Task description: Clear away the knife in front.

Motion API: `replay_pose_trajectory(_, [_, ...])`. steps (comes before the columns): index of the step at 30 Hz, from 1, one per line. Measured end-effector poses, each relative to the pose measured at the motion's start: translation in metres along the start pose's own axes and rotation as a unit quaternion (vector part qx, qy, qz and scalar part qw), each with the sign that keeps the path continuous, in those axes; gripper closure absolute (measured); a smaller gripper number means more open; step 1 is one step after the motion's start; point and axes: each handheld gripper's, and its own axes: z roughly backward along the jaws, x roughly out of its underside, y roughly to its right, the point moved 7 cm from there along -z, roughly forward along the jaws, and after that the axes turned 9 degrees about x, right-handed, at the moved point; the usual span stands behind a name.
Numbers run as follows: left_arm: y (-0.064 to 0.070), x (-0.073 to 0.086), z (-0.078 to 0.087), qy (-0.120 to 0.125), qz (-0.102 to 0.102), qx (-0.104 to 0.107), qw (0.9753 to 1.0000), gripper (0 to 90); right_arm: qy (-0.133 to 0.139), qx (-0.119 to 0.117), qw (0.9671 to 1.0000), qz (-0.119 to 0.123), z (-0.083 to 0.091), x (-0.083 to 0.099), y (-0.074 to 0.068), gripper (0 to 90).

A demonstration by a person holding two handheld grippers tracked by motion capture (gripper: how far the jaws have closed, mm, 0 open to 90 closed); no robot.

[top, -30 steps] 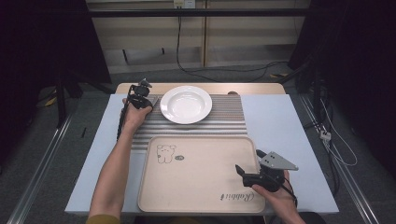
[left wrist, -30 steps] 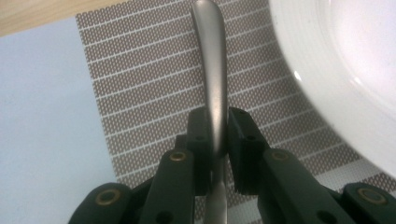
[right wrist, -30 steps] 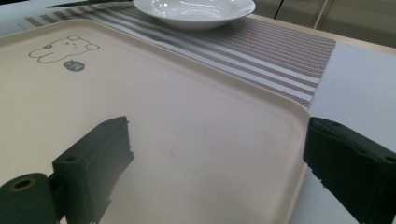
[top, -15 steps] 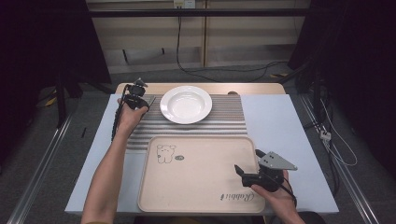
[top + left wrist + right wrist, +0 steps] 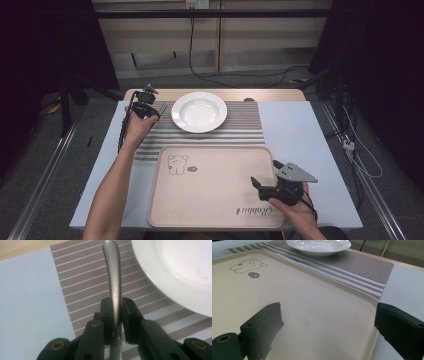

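Steel, smooth and narrow: a utensil handle [image 5: 113,277] sits clamped between the left gripper's [image 5: 115,312] jaws, over the woven striped mat [image 5: 82,282] just beside the glossy white plate [image 5: 175,270]. Lower it level onto the mat, clear of the plate rim, before releasing.

High view: left gripper [image 5: 145,106] sits left of the round plate [image 5: 199,111]; right gripper [image 5: 272,187] hovers over the beige tray [image 5: 210,190].

Right gripper view: jaws spread wide, empty, above the matte tray [image 5: 317,315].
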Motion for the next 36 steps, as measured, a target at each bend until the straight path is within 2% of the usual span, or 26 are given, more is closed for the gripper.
replay_pose_trajectory(7, [0.005,0.005,0.005,-0.004,-0.01,-0.002,0.9999,80.0,-0.001,0.0,1.0,0.0,0.0,0.0,0.0,7.9])
replay_pose_trajectory(8, [0.007,0.006,0.005,0.002,-0.002,0.006,1.0,80.0,-0.001,0.0,1.0,0.001,0.0,0.0,0.0,7.9])
replay_pose_trajectory(12, [0.009,0.008,0.007,0.006,-0.005,0.009,0.9999,80.0,-0.001,0.0,1.0,0.001,-0.001,0.0,-0.001,7.9])
replay_pose_trajectory(14, [0.011,0.009,0.008,0.004,-0.004,0.021,0.9998,80.0,-0.001,-0.001,1.0,0.002,-0.001,0.0,-0.001,7.9])
replay_pose_trajectory(15, [0.011,0.01,0.008,0.007,-0.005,0.016,0.9998,80.0,-0.001,-0.001,1.0,0.001,-0.001,0.0,-0.001,7.9])
replay_pose_trajectory(18, [0.013,0.012,0.012,0.01,-0.003,0.021,0.9997,80.0,-0.001,-0.001,1.0,0.001,-0.001,0.0,-0.001,7.9])
replay_pose_trajectory(24, [0.014,0.017,0.016,0.009,0.001,0.016,0.9998,80.0,-0.001,-0.001,1.0,0.001,0.0,0.0,-0.001,7.9])
replay_pose_trajectory(26, [0.015,0.019,0.019,0.007,-0.007,0.019,0.9998,80.0,-0.001,-0.001,1.0,0.001,0.0,0.0,-0.001,7.9])
replay_pose_trajectory(27, [0.016,0.02,0.019,0.009,-0.004,0.018,0.9998,79.9,-0.002,-0.001,1.0,0.001,-0.001,0.0,-0.001,7.9])
replay_pose_trajectory(31, [0.019,0.024,0.02,0.004,-0.021,0.013,0.9997,80.0,-0.002,-0.001,1.0,0.0,-0.001,0.0,-0.002,7.9])
replay_pose_trajectory(36, [0.024,0.029,0.023,0.003,-0.024,0.016,0.9996,80.0,-0.001,-0.002,1.0,0.002,-0.001,-0.001,-0.002,7.9])
